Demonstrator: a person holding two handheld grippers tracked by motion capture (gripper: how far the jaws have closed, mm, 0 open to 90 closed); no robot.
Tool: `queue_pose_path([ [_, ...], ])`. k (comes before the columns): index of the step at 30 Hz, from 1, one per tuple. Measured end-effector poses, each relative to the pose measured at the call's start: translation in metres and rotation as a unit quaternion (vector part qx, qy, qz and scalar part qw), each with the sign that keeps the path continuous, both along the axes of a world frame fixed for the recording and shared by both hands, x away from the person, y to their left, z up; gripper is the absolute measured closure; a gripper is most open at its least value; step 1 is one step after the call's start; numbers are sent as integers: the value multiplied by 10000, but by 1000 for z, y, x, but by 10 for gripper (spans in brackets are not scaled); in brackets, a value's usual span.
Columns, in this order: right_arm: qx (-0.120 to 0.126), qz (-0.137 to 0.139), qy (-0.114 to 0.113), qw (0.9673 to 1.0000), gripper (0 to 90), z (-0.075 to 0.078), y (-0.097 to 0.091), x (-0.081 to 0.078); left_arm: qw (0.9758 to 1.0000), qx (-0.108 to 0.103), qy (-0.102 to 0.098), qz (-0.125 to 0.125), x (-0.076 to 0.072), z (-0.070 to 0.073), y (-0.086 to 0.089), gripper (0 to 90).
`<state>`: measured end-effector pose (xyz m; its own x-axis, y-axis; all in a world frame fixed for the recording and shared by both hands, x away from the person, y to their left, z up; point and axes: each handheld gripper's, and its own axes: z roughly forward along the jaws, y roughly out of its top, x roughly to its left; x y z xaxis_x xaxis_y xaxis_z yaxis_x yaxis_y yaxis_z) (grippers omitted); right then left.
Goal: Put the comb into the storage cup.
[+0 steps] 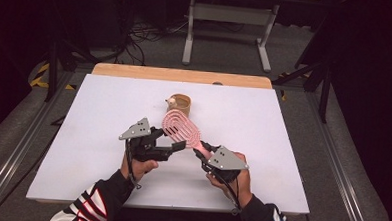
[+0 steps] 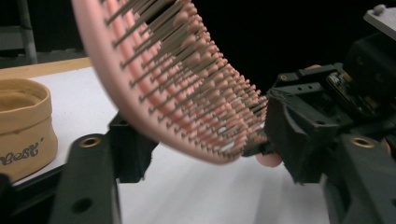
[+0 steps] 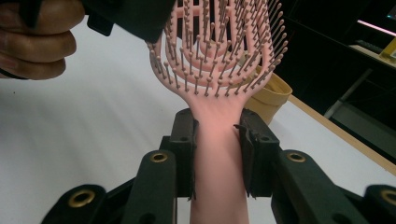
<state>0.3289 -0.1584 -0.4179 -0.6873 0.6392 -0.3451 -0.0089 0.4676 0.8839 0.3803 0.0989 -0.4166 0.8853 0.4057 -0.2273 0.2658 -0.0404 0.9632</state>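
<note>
A pink vented hairbrush (image 1: 182, 129) is held above the white table, head pointing away from me. My right gripper (image 1: 202, 150) is shut on its handle; in the right gripper view the two pads clamp the handle (image 3: 218, 154) from both sides. My left gripper (image 1: 180, 146) comes in from the left at the brush head. In the left gripper view the head (image 2: 154, 93) hangs between its jaws, smooth back toward the left pad, bristle tips close to the right pad (image 2: 294, 135). I see no firm press on it. A jaw of the left gripper (image 3: 126, 16) overlaps the head's edge.
A small tan cup-shaped pouch (image 1: 180, 105) stands on the table (image 1: 82, 150) just beyond the brush, also visible as the tan pouch (image 2: 23, 126). A wooden strip (image 1: 180, 75) runs along the table's far edge. Metal desk legs (image 1: 227, 37) stand on the floor beyond.
</note>
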Motion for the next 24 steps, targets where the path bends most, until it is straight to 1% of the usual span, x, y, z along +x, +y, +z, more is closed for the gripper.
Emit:
queue_pose_path([
  [1, -27, -10, -21, 10000, 699, -1, 1, 0, 9999, -97, 44, 46, 0, 0, -1, 410],
  [3, -34, -35, -30, 10000, 699, -1, 3, 0, 9998, -172, 84, 60, 0, 0, -2, 431],
  [4, -32, -48, -44, 10000, 700, -2, 3, 0, 9998, -170, 94, 94, 1, 0, -2, 436],
  [6, -89, -129, -123, 9998, 700, -2, 4, -1, 9995, -260, 137, 102, 1, 1, -3, 451],
  [8, -93, -179, -98, 9997, 700, -1, 5, -1, 9995, -280, 135, 83, 1, 1, -6, 471],
  [9, -145, -236, -96, 9996, 700, -1, 6, -1, 9996, -255, 66, 117, 1, 1, -8, 475],
  [10, -228, -317, -136, 9991, 699, -1, 7, -3, 9995, -286, 59, 128, 1, 1, -8, 476],
  [11, -242, -355, -156, 9990, 699, -1, 8, -3, 9993, -368, 87, 83, 1, 0, -10, 489],
  [14, -279, -466, -194, 9983, 700, -2, 8, -3, 9992, -403, 5, 85, 1, 2, -12, 519],
  [18, -223, -541, -244, 9980, 697, -2, 8, -3, 9988, -483, -88, 80, 0, 5, -17, 561],
  [20, -187, -572, -273, 9978, 698, -1, 7, -4, 9987, -503, -120, 18, -1, 7, -18, 582],
  [22, -171, -569, -271, 9979, 695, -1, 7, -4, 9986, -477, -239, -14, -2, 9, -19, 606],
  [24, -141, -563, -301, 9979, 687, -1, 7, -4, 9985, -445, -311, -23, -4, 11, -20, 624],
])
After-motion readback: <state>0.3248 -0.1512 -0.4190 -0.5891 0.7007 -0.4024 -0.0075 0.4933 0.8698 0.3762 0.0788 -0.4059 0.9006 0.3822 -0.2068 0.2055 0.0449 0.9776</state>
